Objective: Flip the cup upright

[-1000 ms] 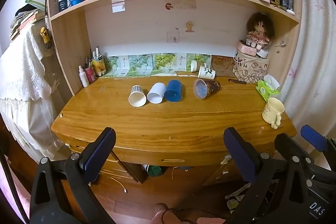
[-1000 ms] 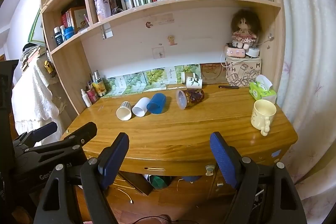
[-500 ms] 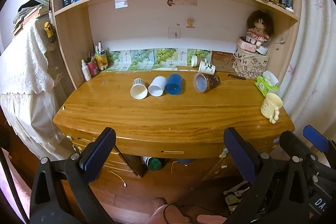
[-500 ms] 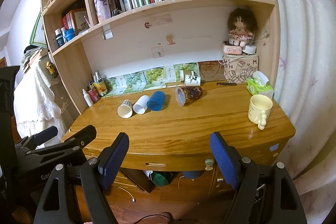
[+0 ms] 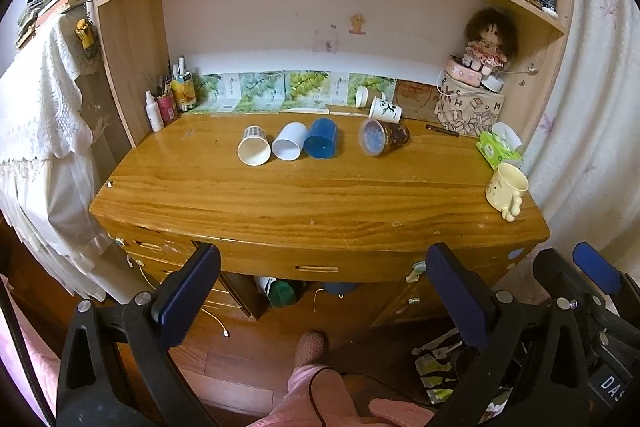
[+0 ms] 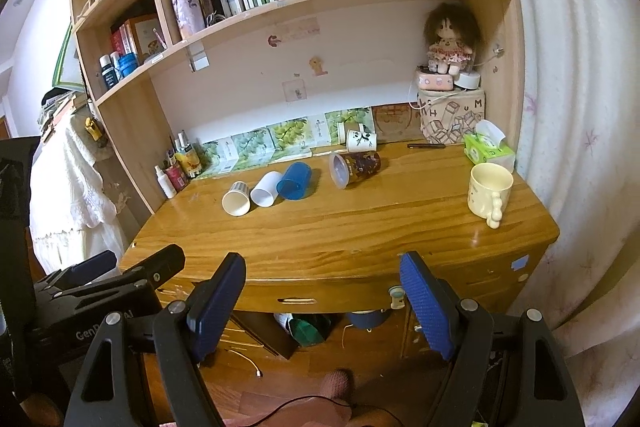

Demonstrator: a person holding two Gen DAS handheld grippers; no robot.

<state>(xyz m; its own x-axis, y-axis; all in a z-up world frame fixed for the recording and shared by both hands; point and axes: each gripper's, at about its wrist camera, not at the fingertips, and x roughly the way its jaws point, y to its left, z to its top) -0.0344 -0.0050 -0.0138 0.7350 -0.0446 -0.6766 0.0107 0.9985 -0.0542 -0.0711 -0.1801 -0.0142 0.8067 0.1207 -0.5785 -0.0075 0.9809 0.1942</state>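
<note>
Your left gripper (image 5: 320,291) and right gripper (image 6: 320,303) both hang short of the near edge of the desk (image 5: 320,211), below the level of its top, each with its blue pads spread wide and nothing between them. Take the desk's near edge as your landmark: every cup lies well beyond it, toward the back wall, so any reach runs forward and upward over the edge. Four cups lie on their sides in a rough row with their open mouths turned toward you: a paper cup (image 5: 253,146), then a white cup (image 5: 289,146) touching it, then a blue cup (image 5: 321,143) touching the white one, and, set apart further to your right, a dark patterned cup (image 5: 382,137). The long axis of each runs roughly from the near edge toward the back wall; the patterned cup's base swings off to the right. The task sentence does not say which cup is meant. Judged from the two views, the three touching cups sit ahead of the left gripper, while the patterned cup lies nearer the centre line of the right gripper and stands free of neighbours, which would make it the easier grasp. A cream mug (image 6: 489,190) already stands upright near the desk's right end, closest to the near edge; a small printed cup (image 6: 361,140) lies against the back.
</note>
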